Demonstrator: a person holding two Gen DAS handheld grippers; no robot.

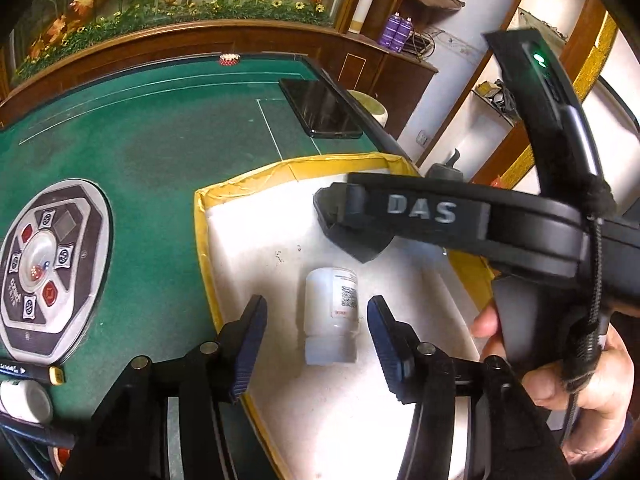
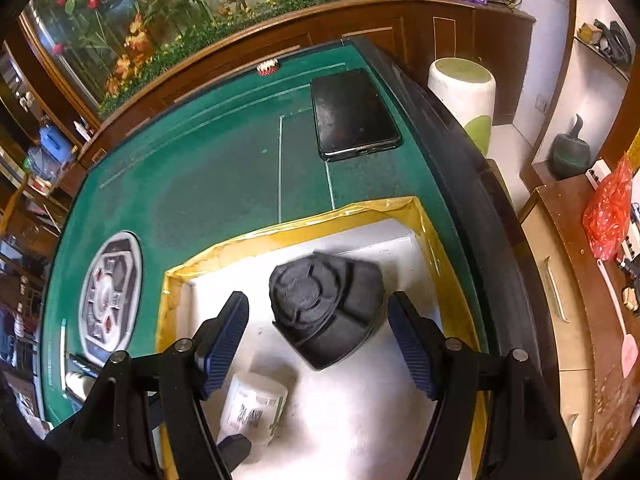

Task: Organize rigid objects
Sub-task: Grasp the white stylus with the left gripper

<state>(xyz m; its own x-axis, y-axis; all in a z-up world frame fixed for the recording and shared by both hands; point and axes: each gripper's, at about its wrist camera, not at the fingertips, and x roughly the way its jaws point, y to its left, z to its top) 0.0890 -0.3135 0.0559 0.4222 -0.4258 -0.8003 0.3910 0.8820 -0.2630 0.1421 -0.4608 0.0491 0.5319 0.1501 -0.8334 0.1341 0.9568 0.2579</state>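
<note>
My left gripper (image 1: pixel 316 320) hangs with jaws apart, the white bottle (image 1: pixel 331 316) lying on its side between them but untouched, resting on the floor of the yellow-edged tray (image 1: pixel 240 192); I judge it is set there as a sorted item. At its one o'clock, my right gripper (image 2: pixel 318 320) straddles the black lump (image 2: pixel 326 314), pads clear of it, so both pieces sit gathered in the tray rather than on the green table (image 1: pixel 160 140).
</note>
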